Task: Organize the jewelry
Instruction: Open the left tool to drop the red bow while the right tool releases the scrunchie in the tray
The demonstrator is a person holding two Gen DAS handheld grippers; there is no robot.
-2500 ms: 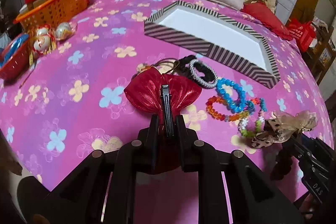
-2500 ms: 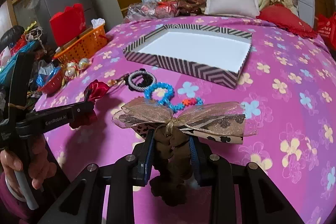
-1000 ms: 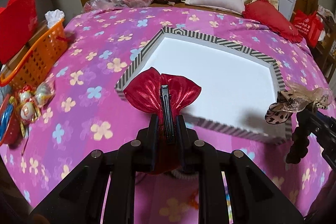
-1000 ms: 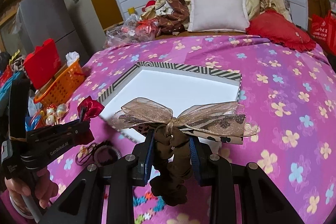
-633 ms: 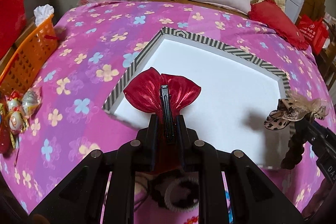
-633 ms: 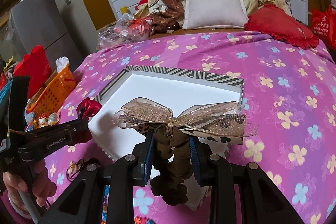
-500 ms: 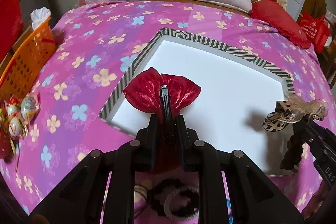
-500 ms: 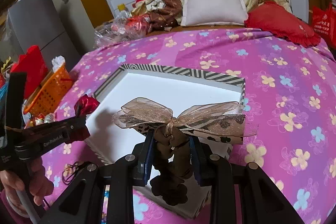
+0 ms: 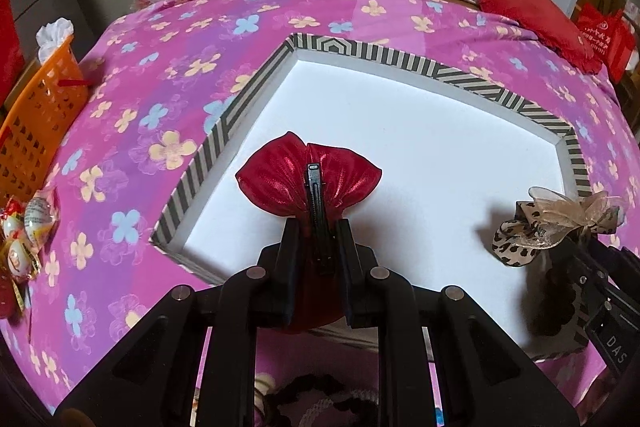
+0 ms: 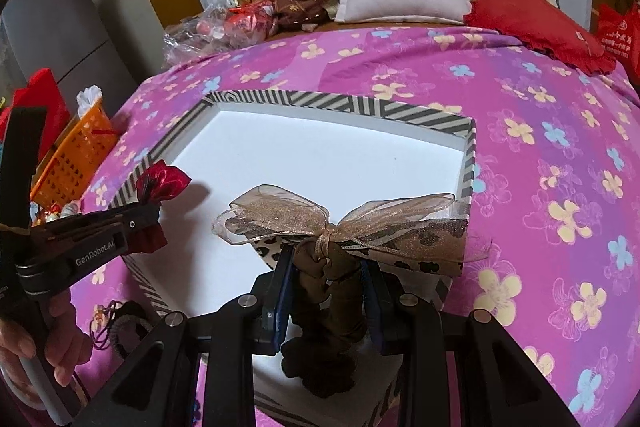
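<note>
- The left hand-held gripper [image 9: 317, 243] is clamped on the red bow [image 9: 307, 181], its pads pinching the black clip at the gathered middle. The bow hangs over the near left part of the box [image 9: 256, 95], above its white floor.
- The right hand-held gripper [image 10: 326, 275] is clamped on the brown scrunchie [image 10: 326, 303] that carries the leopard bow [image 10: 348, 231]. That bow hangs over the near right part of the same box.
- Both pieces look light and soft. The red bow's shiny cloth lobes would crumple and may slip if pinched, so the stiff clip is the sound place to hold.
- The gauze loops of the leopard bow look flimsy and likely to snag or crush. The knotted scrunchie under them is the thicker, safer grip, though it is spongy and could sag.
- Neither piece seems fragile in a drop; I judge a short release onto the box floor is safe.
- The left wrist view shows the red bow's clip end-on, and the leopard bow from its side at far right.
- The right wrist view alone shows the person's hand [image 10: 40, 347] around the left tool's handle, and dark hair ties [image 10: 124, 319] on the bed [image 10: 540, 147] just outside the box's near left corner.
- The orange basket [image 9: 36, 123] beside the bed appears in both views.
</note>
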